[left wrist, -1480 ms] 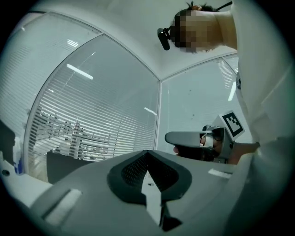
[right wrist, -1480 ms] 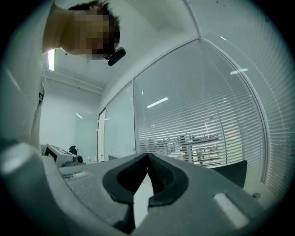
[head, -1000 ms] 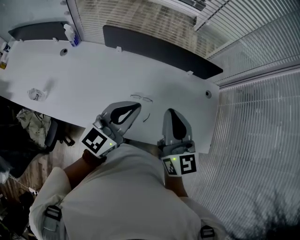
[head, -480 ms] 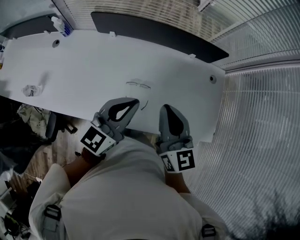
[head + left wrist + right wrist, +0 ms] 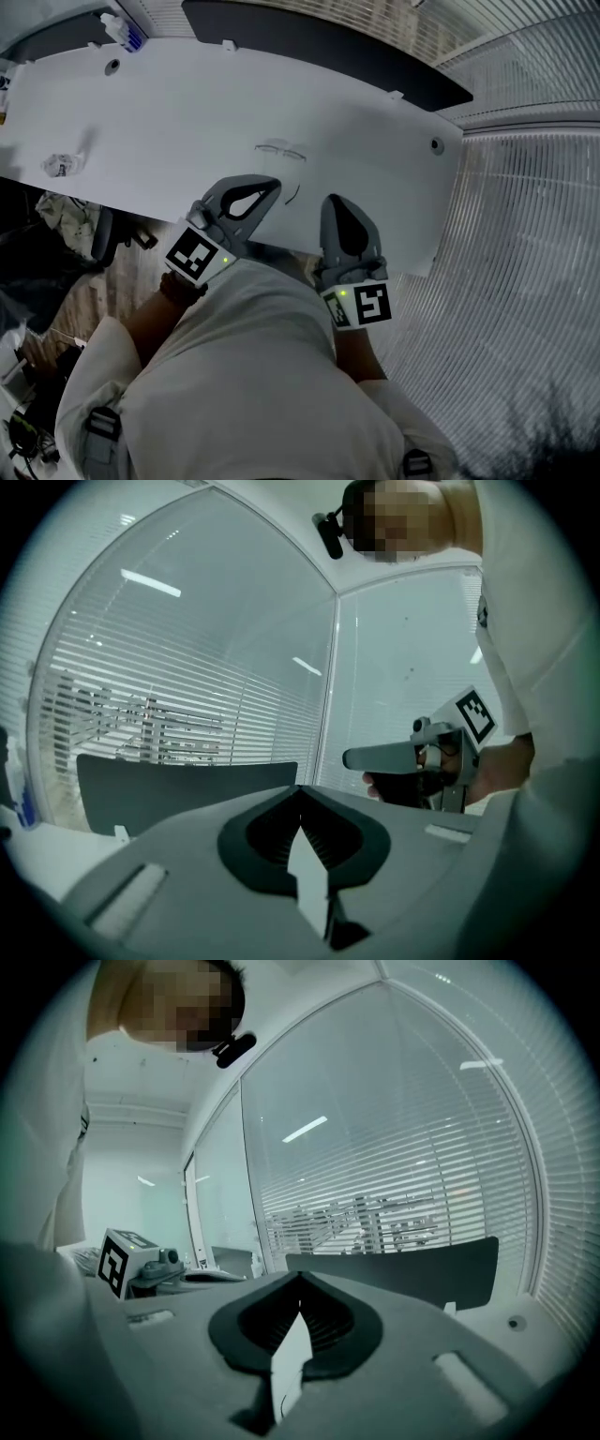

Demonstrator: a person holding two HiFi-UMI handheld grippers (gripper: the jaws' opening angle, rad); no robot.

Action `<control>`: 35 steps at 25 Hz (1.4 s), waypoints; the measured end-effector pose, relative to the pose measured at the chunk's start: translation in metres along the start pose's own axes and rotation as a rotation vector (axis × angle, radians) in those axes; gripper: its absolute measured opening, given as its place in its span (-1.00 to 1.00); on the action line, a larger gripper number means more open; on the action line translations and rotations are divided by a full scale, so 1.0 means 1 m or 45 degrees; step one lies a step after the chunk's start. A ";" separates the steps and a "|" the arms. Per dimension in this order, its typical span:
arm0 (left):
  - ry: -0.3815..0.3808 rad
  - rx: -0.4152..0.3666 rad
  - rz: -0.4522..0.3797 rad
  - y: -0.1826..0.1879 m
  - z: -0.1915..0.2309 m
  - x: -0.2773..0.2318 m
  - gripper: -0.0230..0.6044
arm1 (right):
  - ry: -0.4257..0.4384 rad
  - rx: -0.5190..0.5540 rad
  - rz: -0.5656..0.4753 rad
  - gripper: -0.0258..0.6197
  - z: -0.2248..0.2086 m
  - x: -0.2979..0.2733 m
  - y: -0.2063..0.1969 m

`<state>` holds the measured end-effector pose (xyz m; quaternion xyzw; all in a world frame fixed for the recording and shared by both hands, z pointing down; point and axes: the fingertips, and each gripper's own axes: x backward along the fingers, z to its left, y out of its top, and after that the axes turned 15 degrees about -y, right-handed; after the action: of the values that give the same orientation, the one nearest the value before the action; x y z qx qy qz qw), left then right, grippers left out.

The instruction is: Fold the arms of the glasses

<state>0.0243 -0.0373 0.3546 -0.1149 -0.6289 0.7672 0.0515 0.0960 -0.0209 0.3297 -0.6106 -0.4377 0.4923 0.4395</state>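
Thin-framed glasses (image 5: 279,150) lie on the white table (image 5: 169,112), mid-width. Left gripper (image 5: 270,185) and right gripper (image 5: 336,200) are over the table's near edge, near the glasses. Both pairs of fingers pressed together.

The glasses (image 5: 280,150) look tiny and faint on the counter (image 5: 169,112); how their arms lie cannot be told. Far left of the glasses, a crumpled white thing (image 5: 58,166) is too small to name, and the counter is cut off.
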 end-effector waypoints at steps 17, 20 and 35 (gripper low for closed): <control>-0.223 -0.257 0.786 -0.193 0.115 -0.036 -0.56 | -0.077 0.255 0.537 -0.92 -0.050 -0.084 -0.185; -0.313 -0.280 0.933 -0.234 0.125 -0.040 -0.51 | -0.100 0.285 0.616 -0.92 -0.057 -0.090 -0.217; -0.424 -0.229 1.106 -0.308 0.159 -0.049 -0.68 | -0.119 0.276 0.879 -0.92 -0.080 -0.113 -0.314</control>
<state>0.0134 -0.1370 0.6905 -0.2467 -0.5864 0.6681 -0.3860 0.1276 -0.0663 0.6686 -0.6491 -0.1707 0.6825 0.2892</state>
